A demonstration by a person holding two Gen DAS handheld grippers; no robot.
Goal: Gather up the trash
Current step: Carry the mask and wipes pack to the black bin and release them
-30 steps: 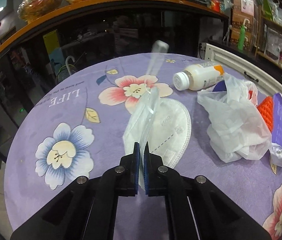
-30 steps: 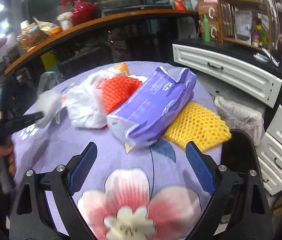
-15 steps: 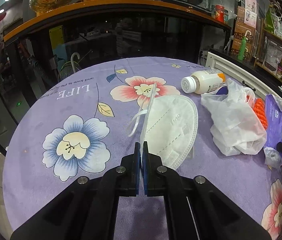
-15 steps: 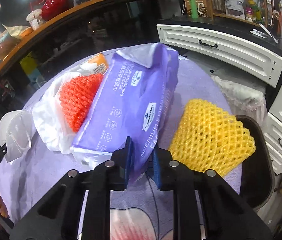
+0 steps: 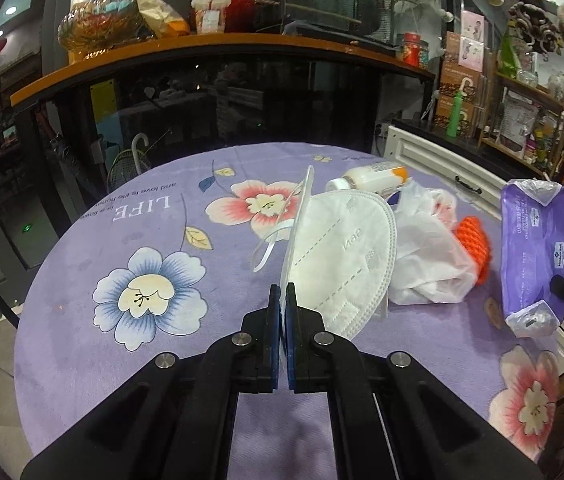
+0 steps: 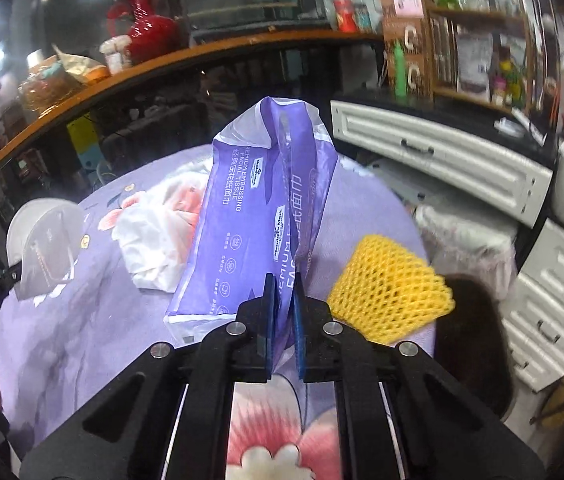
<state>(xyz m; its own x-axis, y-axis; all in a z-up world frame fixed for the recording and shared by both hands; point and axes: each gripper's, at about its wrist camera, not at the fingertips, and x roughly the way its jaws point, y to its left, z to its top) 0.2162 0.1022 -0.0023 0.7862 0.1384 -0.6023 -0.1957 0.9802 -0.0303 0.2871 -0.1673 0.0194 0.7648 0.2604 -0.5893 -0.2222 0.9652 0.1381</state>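
Note:
My left gripper (image 5: pixel 282 300) is shut on the edge of a white face mask (image 5: pixel 341 256) and holds it above the round purple flowered table (image 5: pixel 82 280); the mask also shows in the right wrist view (image 6: pixel 44 244). My right gripper (image 6: pixel 283 292) is shut on a purple tissue wrapper (image 6: pixel 258 216) and lifts it off the table; the wrapper also shows in the left wrist view (image 5: pixel 535 248). On the table lie a crumpled white plastic bag (image 5: pixel 429 256), an orange foam net (image 5: pixel 475 240), a white bottle (image 5: pixel 373 174) and a yellow foam net (image 6: pixel 389 288).
A dark bin (image 6: pixel 469 340) stands by the table's right edge, below the yellow net. White drawers (image 6: pixel 437 160) line the wall behind it. A dark glass counter with an orange top (image 5: pixel 222 48) runs behind the table.
My right gripper closed on the purple wrapper and raised it off the table. My left gripper lifted the mask higher and held it shut.

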